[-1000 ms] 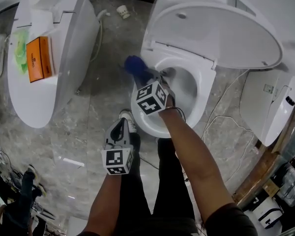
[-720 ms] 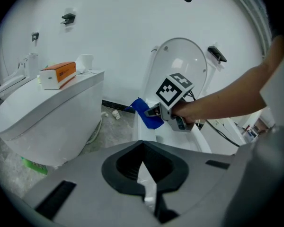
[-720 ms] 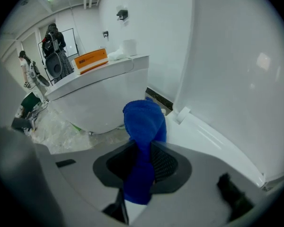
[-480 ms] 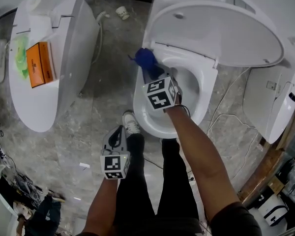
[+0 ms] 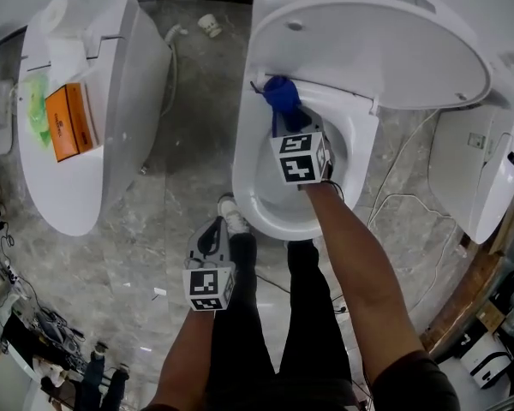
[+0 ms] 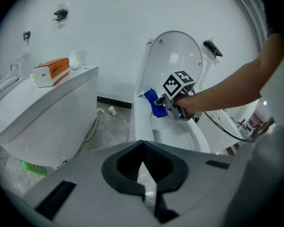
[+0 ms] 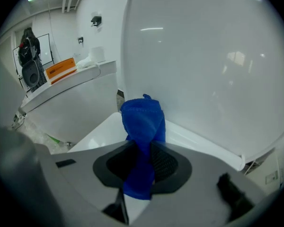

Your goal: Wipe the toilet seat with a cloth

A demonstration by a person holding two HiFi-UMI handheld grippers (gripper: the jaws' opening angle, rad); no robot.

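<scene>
The room has a grey marbled floor (image 5: 154, 229), white walls and two white toilets. The one at the left (image 5: 94, 169) is closed and carries an orange box (image 5: 71, 120). The one in use has its lid (image 5: 385, 54) raised.

Gripper state: the right gripper (image 5: 284, 116) is clenched on the cloth (image 5: 283, 94). The left gripper (image 5: 212, 234) is closed with nothing between its jaws, and hangs over the floor beside the person's leg, well apart from the work.

Location: the cloth sits at the rear left of the toilet seat (image 5: 250, 191), close under the raised lid near the hinge.

Risks:
- The cloth could snag at the hinge corner and pull out of the jaws, since it is pinched only across a narrow waist.
- The wad ahead of the jaws is small, so a steeper tilt would likely bring hard gripper plastic onto the seat.
- A push rearward might knock the lid.
- A cable (image 5: 394, 204) trails on the floor near the person's feet, a tripping hazard.

Condition of the cloth: deep blue, soft and bunched into a rounded lump with a tail behind the jaws. It covers little of the seat at a time.
</scene>
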